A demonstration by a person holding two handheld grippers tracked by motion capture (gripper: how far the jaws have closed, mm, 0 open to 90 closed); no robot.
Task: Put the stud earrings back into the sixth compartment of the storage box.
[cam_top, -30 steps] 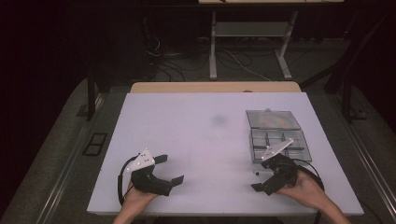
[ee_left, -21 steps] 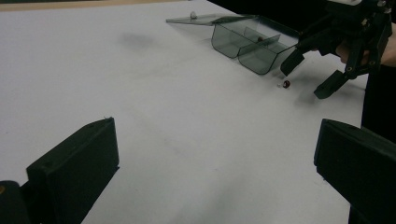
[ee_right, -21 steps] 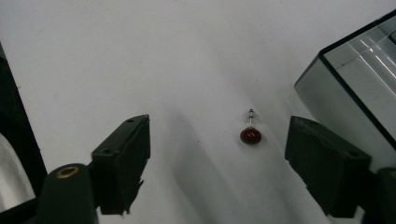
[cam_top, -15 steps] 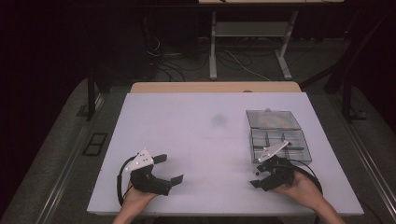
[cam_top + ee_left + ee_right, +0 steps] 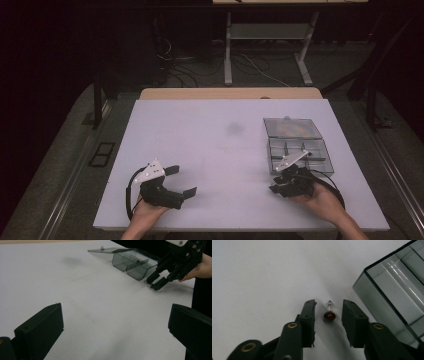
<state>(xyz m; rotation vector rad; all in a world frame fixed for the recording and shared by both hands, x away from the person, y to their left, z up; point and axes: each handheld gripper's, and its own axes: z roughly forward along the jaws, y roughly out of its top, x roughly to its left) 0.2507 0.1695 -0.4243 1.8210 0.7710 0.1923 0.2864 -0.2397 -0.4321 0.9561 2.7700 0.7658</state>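
The right gripper (image 5: 329, 308) has just been closing its 2 jaws around a small red bulb (image 5: 329, 314), pads not yet touching it. It lies on the white table (image 5: 210, 150) just near-left of the clear box (image 5: 295, 147), long axis running along the jaws. The left gripper (image 5: 181, 181) rests released, well apart.

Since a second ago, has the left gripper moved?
No. The left gripper sits at the same spot near the table's front edge as before, jaws wide open.
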